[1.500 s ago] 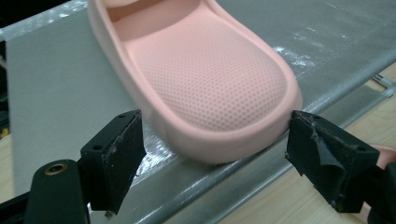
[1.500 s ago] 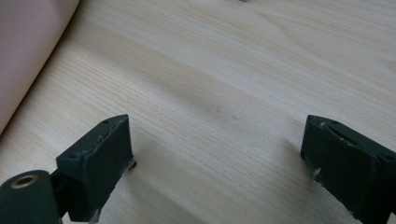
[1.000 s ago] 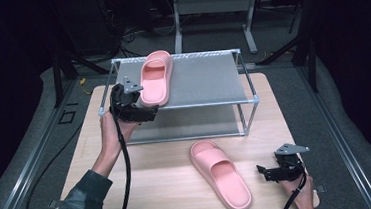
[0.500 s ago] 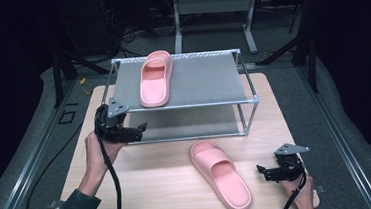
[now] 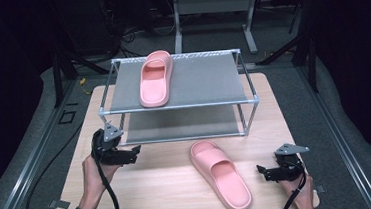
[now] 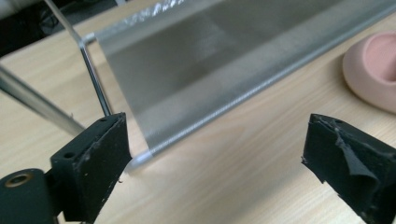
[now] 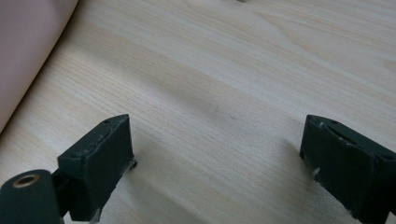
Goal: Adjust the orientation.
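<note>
Dark room, wooden desk [image 5: 170, 186]. Left tongs [image 5: 136, 151] released, jaws just widened, empty, near rack [image 5: 178, 105]. Right tongs [image 5: 262, 171] released, empty, just right of pink slipper [image 5: 221, 174] on desk. Second slipper [image 5: 155, 78] on top shelf. Risk: shallow pinch on soft foam could slip.

Dim, dark room; grey carpeted floor [image 5: 292, 83]; pale rectangular wooden table [image 5: 170, 186]; grey metal stand [image 5: 211, 4] at twelve o'clock.
</note>
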